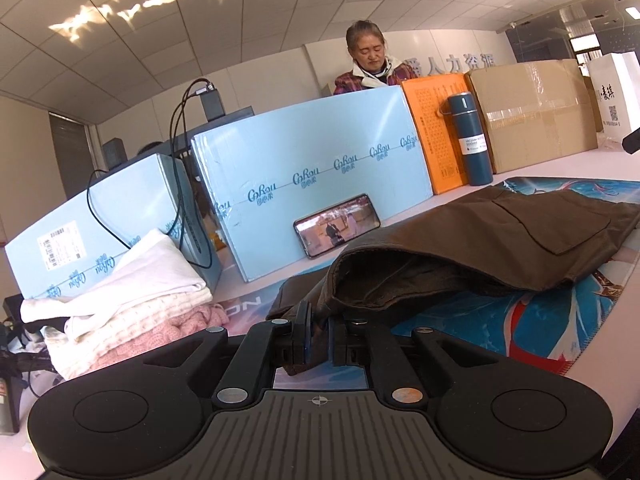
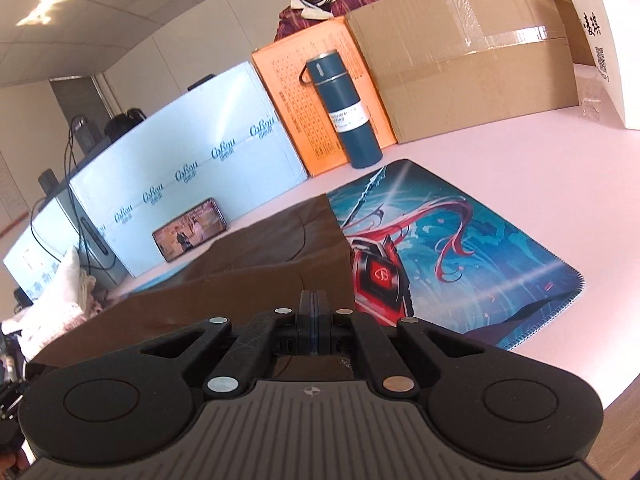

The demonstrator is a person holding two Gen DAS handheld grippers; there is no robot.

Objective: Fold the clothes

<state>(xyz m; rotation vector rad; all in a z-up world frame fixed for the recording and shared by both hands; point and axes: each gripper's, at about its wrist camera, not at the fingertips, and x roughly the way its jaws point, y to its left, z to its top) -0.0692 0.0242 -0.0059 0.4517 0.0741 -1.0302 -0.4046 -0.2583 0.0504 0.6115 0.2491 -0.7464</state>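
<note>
Now left gripper (image 1: 319,330) fingers pinch the brown garment's (image 1: 480,240) lifted hem, right gripper (image 2: 315,322) fingers pressed together, bare table (image 2: 520,152) beyond

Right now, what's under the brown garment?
The brown garment lies on the printed mat, which sits on the white table. The mat's covered part, and anything lying on it there, cannot be seen.

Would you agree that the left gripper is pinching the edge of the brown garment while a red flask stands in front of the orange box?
Not quite: the flask is dark teal blue, not red, as the right wrist view shows. The rest holds: the left gripper pinches the brown garment, and the flask stands in front of the orange box.
</note>
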